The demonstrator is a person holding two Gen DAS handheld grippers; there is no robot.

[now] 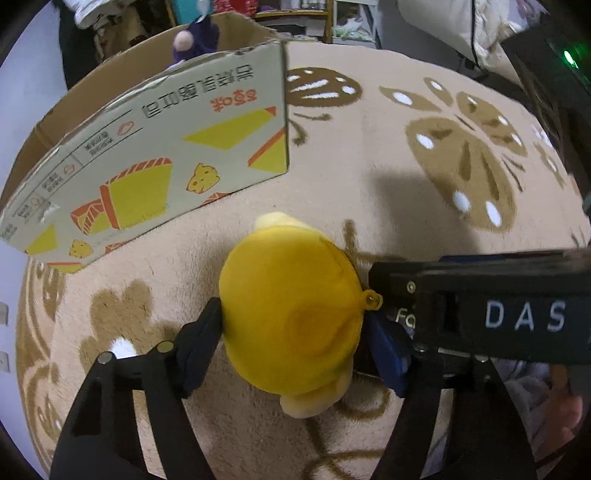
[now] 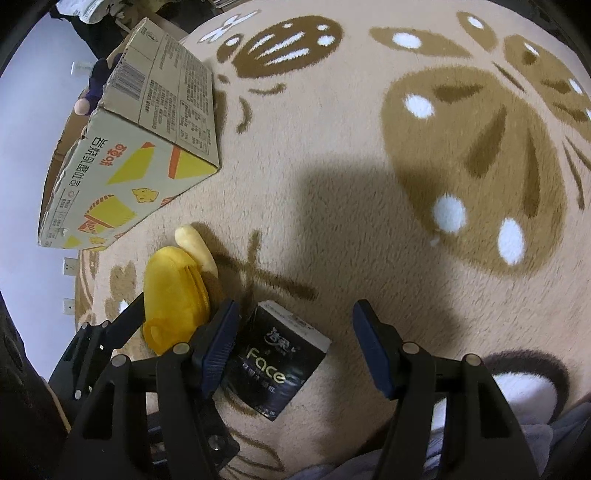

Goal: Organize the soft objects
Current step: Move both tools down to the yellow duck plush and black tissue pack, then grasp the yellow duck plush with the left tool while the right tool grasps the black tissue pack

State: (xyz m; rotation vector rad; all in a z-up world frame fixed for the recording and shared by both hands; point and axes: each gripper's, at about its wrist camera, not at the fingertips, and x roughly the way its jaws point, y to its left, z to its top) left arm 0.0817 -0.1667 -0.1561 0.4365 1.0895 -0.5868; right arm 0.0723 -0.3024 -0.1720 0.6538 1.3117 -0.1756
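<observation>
Lived-in home room, plush beige butterfly-patterned carpet (image 2: 332, 184), cardboard box (image 1: 155, 155), cluttered shelves (image 1: 295, 14) behind

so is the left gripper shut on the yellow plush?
Shut on it: left gripper has both fingers pressed against yellow plush.

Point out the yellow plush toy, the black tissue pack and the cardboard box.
Round yellow plush toy (image 1: 291, 314): left wrist view, middle of its body.
Black "Face" tissue pack (image 2: 275, 363): right wrist view, printed front.
Printed cardboard box (image 1: 155, 155): left wrist view, near side wall.
</observation>
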